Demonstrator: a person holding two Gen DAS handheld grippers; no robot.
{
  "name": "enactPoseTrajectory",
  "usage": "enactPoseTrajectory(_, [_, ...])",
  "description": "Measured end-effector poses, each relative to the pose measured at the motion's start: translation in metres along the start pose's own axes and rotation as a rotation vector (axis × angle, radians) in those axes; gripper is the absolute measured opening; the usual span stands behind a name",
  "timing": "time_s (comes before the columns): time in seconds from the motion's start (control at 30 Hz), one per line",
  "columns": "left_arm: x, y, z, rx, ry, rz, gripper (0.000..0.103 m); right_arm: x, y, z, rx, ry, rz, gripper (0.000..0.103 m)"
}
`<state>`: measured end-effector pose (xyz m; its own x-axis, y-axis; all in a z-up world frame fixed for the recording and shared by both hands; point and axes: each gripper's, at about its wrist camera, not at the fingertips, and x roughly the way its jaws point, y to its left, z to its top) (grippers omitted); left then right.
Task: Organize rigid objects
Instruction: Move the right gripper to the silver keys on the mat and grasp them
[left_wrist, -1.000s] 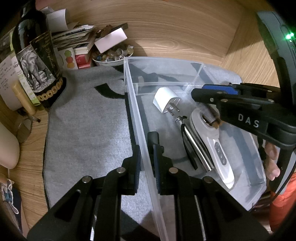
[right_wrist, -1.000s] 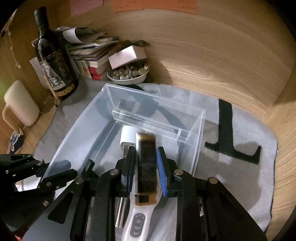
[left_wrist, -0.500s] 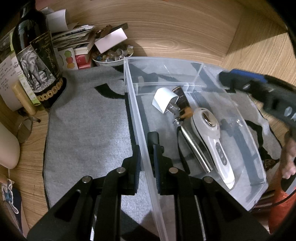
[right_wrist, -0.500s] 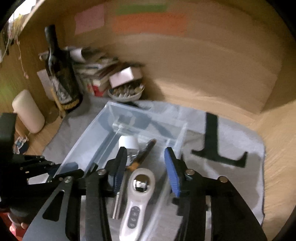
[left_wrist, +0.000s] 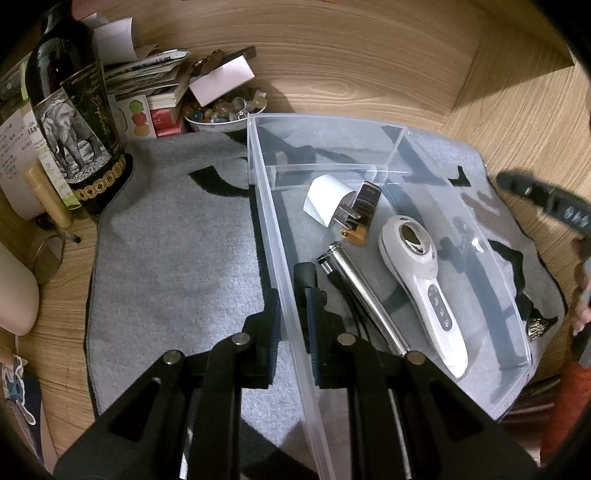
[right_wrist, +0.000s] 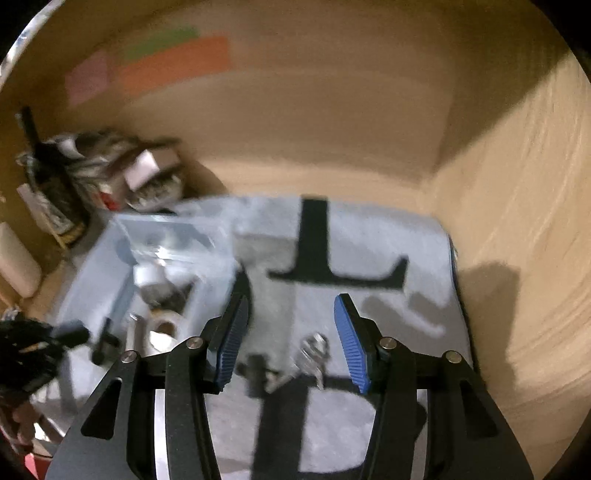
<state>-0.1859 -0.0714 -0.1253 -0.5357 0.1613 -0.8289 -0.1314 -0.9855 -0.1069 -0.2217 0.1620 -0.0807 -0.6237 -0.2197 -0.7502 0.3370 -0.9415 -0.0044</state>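
A clear plastic bin (left_wrist: 266, 206) stands on a grey mat (left_wrist: 177, 240). My left gripper (left_wrist: 291, 317) is shut on the bin's left wall. Inside lie a white charger plug (left_wrist: 325, 199), a gold-brown bar (left_wrist: 364, 210) leaning on it, a silver tube (left_wrist: 362, 291) and a white handheld device (left_wrist: 424, 284). My right gripper (right_wrist: 291, 343) hovers over the mat to the right of the bin, its jaws opening with nothing between the pads. Below it, blurred, lie a small metal bunch (right_wrist: 314, 354) and a small black piece (right_wrist: 255, 369).
A dark bottle with an elephant label (left_wrist: 74, 122), a stack of books and papers (left_wrist: 147, 85) and a bowl of beads (left_wrist: 225, 114) crowd the back left corner. Wooden walls close in behind and on the right. A cream object (left_wrist: 14, 288) sits at the left edge.
The right gripper let go of the gold-brown bar, which now lies in the bin against the charger. It then swung right, out of the bin and over the mat. The left gripper stayed put.
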Motion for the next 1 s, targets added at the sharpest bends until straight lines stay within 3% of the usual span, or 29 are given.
enactPoseTrajectory(0.43, [0.0,0.0,0.0,0.0,-0.001,-0.001,0.013,0.079,-0.017,-0.037,0.039,0.245,-0.022,0.045])
enactPoseTrajectory(0.73, [0.0,0.0,0.0,-0.001,-0.002,-0.002,0.013,0.08,-0.006,-0.039,-0.007,0.249,-0.03,0.044])
enactPoseTrajectory(0.87, [0.001,0.0,0.0,0.0,-0.001,-0.001,0.013,0.079,-0.008,-0.04,0.007,0.227,-0.031,0.027])
enactPoseTrajectory(1.0, [0.001,0.001,0.0,-0.001,-0.001,-0.003,0.013,0.074,-0.002,-0.042,-0.024,0.211,-0.048,0.025])
